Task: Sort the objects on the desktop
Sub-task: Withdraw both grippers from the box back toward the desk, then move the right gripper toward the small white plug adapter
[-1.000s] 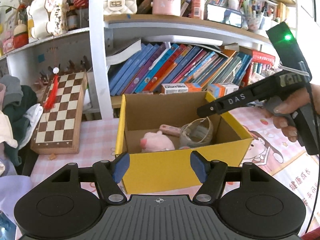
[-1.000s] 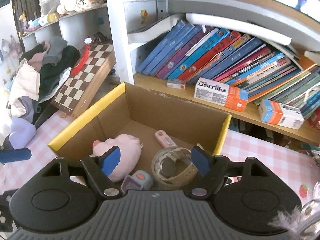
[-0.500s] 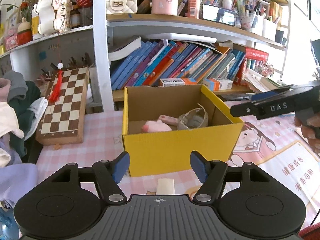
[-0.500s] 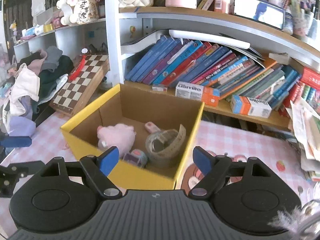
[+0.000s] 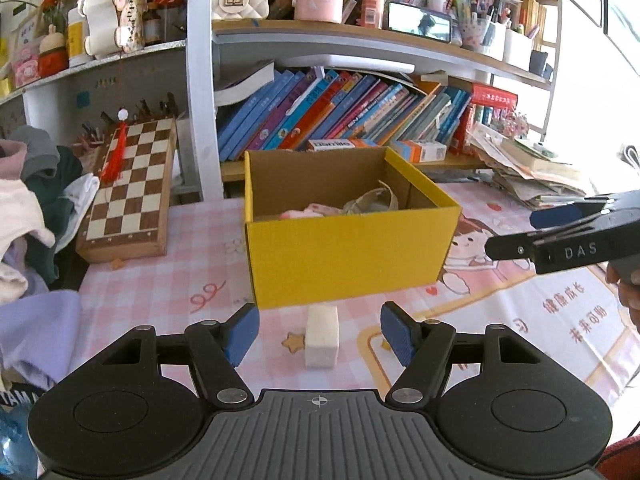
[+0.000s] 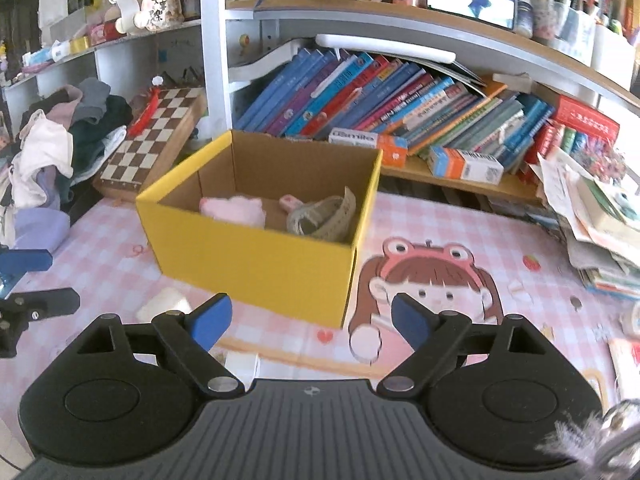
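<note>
A yellow cardboard box (image 5: 348, 258) stands on the pink checked mat, also seen in the right wrist view (image 6: 256, 256). Inside lie a pink plush toy (image 6: 234, 210), a roll of tape (image 6: 326, 218) and a small pink item (image 6: 289, 201). A white block (image 5: 322, 336) lies on the mat in front of the box, between the fingers of my open, empty left gripper (image 5: 320, 334); it also shows in the right wrist view (image 6: 164, 305). My right gripper (image 6: 310, 320) is open and empty, in front of the box's right corner. It shows from the side in the left wrist view (image 5: 568, 236).
A chessboard (image 5: 128, 184) leans at the left beside a pile of clothes (image 5: 28, 216). Shelves of books (image 5: 340, 116) stand behind the box. A stack of papers (image 5: 532, 172) lies at the right. A small white box (image 6: 240, 364) lies near my right gripper.
Both grippers have pulled back from the box and lowered. The right gripper, earlier over the box's inside, is now outside it. The white block has come into view.
</note>
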Demonstrator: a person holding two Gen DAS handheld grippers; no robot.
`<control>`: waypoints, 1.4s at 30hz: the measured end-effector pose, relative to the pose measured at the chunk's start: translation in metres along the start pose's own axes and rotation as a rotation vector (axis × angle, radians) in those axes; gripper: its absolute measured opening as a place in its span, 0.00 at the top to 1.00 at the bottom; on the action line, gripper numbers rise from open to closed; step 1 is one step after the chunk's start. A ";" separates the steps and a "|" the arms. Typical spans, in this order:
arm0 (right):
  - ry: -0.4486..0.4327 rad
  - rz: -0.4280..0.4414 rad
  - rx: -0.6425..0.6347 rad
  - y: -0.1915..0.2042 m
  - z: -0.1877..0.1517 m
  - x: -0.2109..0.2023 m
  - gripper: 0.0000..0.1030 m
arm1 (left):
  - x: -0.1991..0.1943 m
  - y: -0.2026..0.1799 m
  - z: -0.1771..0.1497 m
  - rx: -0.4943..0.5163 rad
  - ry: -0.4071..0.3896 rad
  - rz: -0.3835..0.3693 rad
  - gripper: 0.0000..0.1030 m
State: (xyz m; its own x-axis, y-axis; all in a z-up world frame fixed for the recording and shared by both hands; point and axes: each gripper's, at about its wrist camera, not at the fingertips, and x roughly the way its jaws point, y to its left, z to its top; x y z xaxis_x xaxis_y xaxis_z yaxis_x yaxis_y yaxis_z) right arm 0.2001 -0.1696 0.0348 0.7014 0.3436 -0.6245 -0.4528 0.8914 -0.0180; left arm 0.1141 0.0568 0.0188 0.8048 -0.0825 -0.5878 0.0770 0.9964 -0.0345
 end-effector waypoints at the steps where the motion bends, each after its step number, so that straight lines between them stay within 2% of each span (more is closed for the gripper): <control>1: 0.002 -0.006 0.001 0.002 -0.005 -0.003 0.15 | -0.002 0.000 -0.003 0.001 0.002 -0.002 0.33; 6: 0.019 -0.036 -0.008 0.016 -0.030 -0.015 0.15 | -0.013 -0.003 -0.017 0.012 0.017 -0.010 0.33; 19: 0.124 -0.046 0.017 0.056 -0.085 -0.025 0.15 | -0.031 -0.010 -0.048 0.019 0.046 -0.004 0.33; 28: 0.149 -0.034 -0.055 0.082 -0.097 -0.029 0.14 | -0.030 -0.019 -0.058 0.068 0.076 -0.042 0.32; 36: 0.183 -0.023 -0.047 0.083 -0.102 -0.025 0.14 | -0.026 -0.019 -0.067 0.067 0.121 -0.040 0.32; 42: 0.190 -0.020 -0.047 0.081 -0.101 -0.022 0.14 | -0.025 -0.018 -0.065 0.066 0.118 -0.034 0.32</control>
State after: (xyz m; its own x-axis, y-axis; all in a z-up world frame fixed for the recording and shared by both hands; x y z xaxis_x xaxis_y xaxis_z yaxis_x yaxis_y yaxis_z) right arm 0.0929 -0.1343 -0.0317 0.5960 0.2603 -0.7596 -0.4683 0.8811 -0.0655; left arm 0.0540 0.0422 -0.0187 0.7268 -0.1098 -0.6781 0.1447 0.9895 -0.0050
